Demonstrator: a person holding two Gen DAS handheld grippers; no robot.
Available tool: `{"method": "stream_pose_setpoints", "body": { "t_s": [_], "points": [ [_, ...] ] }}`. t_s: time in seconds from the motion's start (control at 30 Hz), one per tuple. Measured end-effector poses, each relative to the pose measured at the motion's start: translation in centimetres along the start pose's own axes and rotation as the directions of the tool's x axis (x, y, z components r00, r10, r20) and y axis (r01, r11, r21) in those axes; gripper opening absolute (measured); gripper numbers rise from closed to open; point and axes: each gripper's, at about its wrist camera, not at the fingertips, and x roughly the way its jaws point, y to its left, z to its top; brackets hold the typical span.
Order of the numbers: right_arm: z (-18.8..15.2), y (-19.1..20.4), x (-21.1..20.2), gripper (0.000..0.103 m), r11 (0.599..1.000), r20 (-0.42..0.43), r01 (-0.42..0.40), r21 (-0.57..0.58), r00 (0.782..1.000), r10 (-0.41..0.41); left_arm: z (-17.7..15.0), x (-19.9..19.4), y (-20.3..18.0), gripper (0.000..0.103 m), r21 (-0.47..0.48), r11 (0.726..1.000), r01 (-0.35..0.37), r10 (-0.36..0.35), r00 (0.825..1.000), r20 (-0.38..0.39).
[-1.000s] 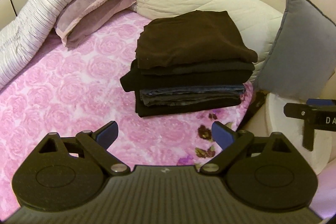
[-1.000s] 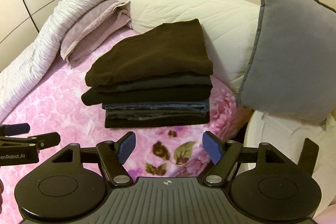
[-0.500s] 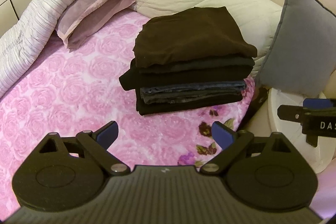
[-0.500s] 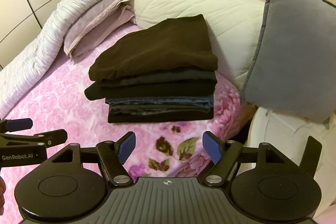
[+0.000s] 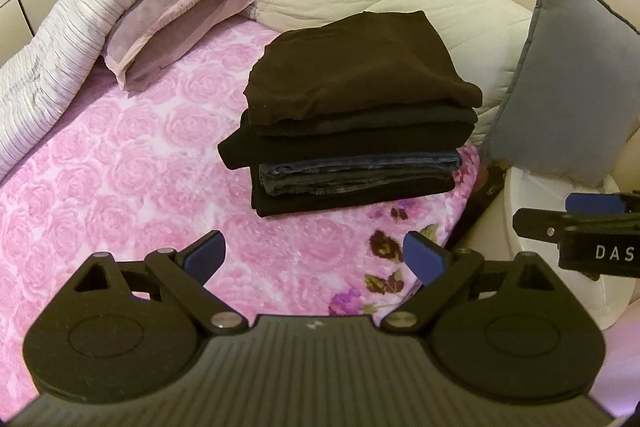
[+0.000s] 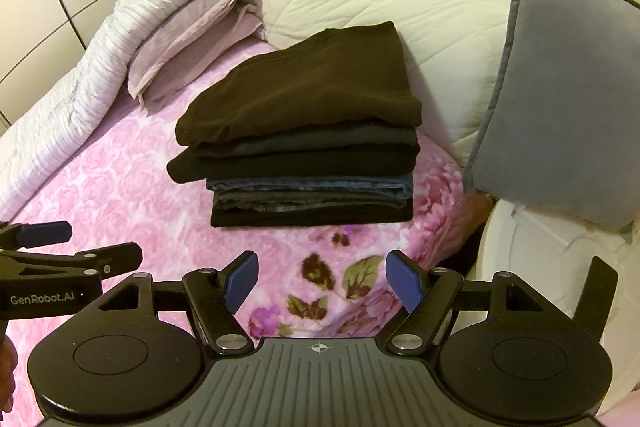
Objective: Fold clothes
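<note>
Clothes (image 5: 356, 115) sit folded in a squared stack on the pink bed (image 5: 120, 179), just beside the grey cushion (image 5: 560, 75), likely parked clear of working space. Left tool (image 5: 316, 259) and right tool (image 6: 320, 279) hover before it, jaws spread, empty.
</note>
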Motion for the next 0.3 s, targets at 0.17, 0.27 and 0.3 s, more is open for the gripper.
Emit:
{"method": "stream_pose_setpoints", "body": {
  "t_s": [0.17,0.27,0.3],
  "points": [
    [-0.10,0.10,-0.01,0.074,1.000,-0.001,0.002,-0.002,1.000,-0.002,0.09,0.09,-0.16,0.094,-0.020,1.000,-0.018,0.018,1.000,0.007],
    [-0.07,0.18,0.03,0.074,1.000,-0.002,0.000,-0.007,1.000,0.000,0.10,0.04,-0.35,0.094,-0.007,1.000,-0.018,0.018,1.000,0.021],
    [-0.09,0.20,0.04,0.074,1.000,-0.002,0.000,-0.008,1.000,0.000,0.08,-0.02,-0.42,0.094,-0.002,1.000,-0.017,0.017,0.999,0.027]
  ]
}}
